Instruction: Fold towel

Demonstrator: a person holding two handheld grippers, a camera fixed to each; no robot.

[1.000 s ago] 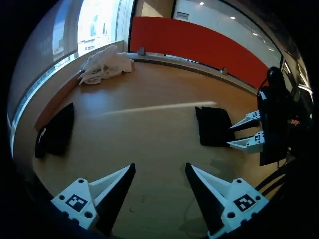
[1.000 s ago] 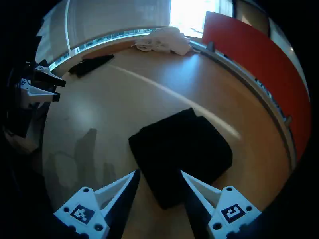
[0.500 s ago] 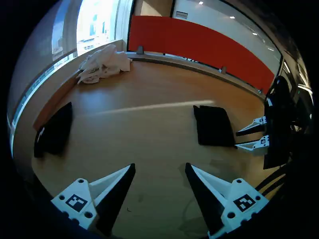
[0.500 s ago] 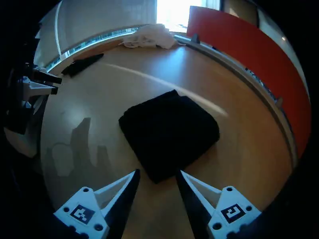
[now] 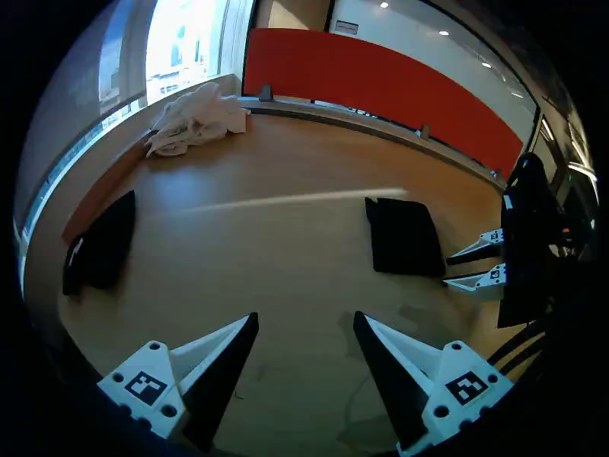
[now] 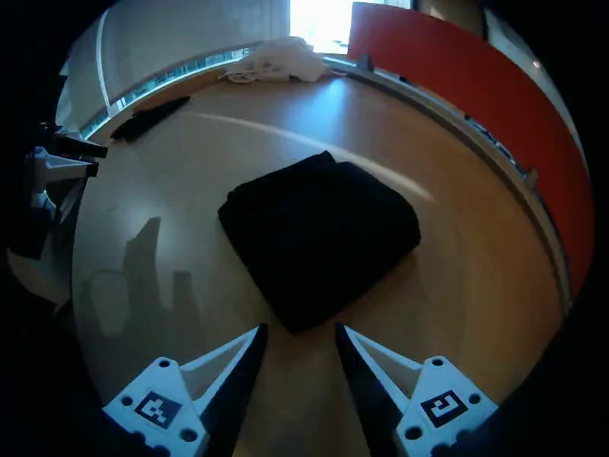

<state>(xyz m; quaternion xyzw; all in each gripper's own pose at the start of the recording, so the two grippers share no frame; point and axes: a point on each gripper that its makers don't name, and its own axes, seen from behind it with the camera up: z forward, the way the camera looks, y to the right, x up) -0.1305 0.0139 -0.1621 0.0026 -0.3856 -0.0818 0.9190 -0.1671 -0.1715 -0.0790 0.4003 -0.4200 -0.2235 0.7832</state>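
Towel (image 6: 320, 240) folded, just ahead of R gripper (image 6: 301, 327); L gripper (image 5: 305, 315) apart; both jaws open, empty. White cloths (image 5: 196, 118) far side.

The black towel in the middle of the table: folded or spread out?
Folded: the black towel lies as a compact, thick pad with a rounded, doubled edge.

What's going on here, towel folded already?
Two handheld grippers hover over a wooden table. The black towel lies folded in a compact rectangle. The right gripper is open with its tips at the towel's near corner, not gripping it. The left gripper is open over bare wood. A white cloth pile sits by the window, and a dark bundle lies near the table edge.
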